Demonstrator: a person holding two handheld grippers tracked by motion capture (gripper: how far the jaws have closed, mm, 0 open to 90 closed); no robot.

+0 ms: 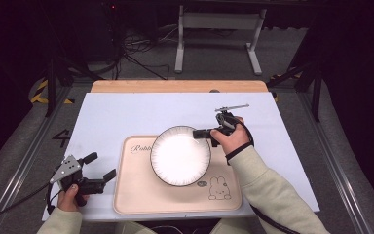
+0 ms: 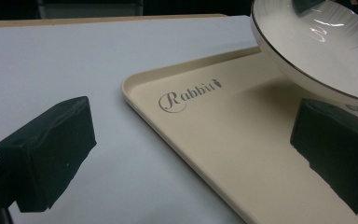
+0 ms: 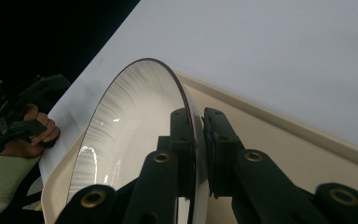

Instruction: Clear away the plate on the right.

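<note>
Plate (image 1: 180,156) hung tilted over cream tray (image 1: 136,195), right gripper (image 1: 209,131) clamped on rim at 2 o'clock. Thin single-edge pinch: plate likely could pivot or slip, chip on tray. Left gripper (image 1: 97,168) at 8 o'clock of tray, jaws apart, empty, too far to steady.

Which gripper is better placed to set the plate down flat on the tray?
Right. The right gripper is already clamped on the rim of the plate, held tilted above the tray. The left gripper is open by the tray's left edge, holding nothing.
</note>
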